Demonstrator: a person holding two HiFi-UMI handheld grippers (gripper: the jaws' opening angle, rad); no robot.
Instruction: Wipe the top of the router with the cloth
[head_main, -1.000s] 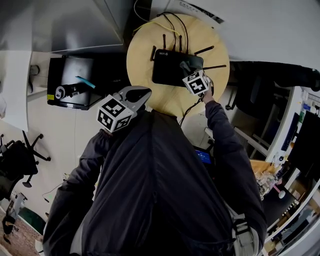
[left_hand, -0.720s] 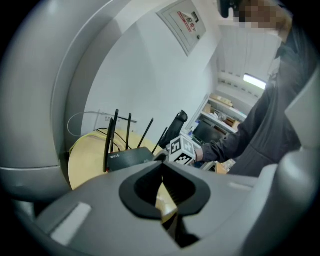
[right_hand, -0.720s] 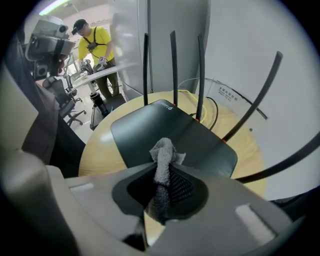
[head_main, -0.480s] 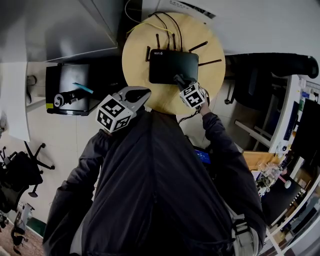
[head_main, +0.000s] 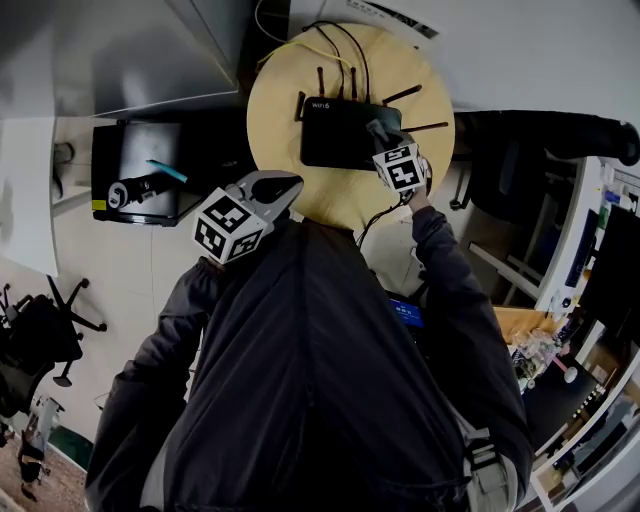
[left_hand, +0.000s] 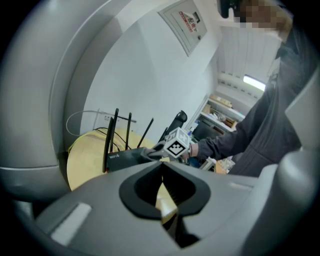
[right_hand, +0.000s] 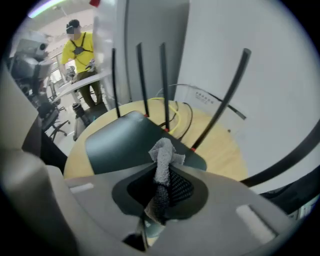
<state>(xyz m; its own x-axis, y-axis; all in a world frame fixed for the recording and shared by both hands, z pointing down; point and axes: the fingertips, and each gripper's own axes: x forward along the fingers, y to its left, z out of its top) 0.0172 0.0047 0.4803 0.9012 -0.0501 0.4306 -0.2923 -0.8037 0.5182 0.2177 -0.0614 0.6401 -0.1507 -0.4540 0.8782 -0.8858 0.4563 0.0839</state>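
The black router (head_main: 340, 135) lies on a round wooden table (head_main: 300, 190), with several thin antennas standing along its back edge. My right gripper (head_main: 380, 130) is over the router's right end, shut on a bunched grey cloth (right_hand: 164, 152). The cloth sticks out past the jaws just above the dark top of the router (right_hand: 120, 142); I cannot tell if they touch. My left gripper (head_main: 288, 188) hangs at the table's near edge, shut and holding nothing. From the left gripper (left_hand: 161, 167) I see the router (left_hand: 125, 157) and the right gripper's marker cube (left_hand: 177, 142).
Yellow and black cables (head_main: 335, 45) run off the table's back toward the wall. A black unit (head_main: 140, 165) with a torch-like object (head_main: 130, 187) stands to the left. An office chair (head_main: 40, 330) is lower left. A person in yellow (right_hand: 82, 42) stands far off.
The right gripper with the cloth moved from the router's front middle back toward its right end. The left gripper stayed where it was.
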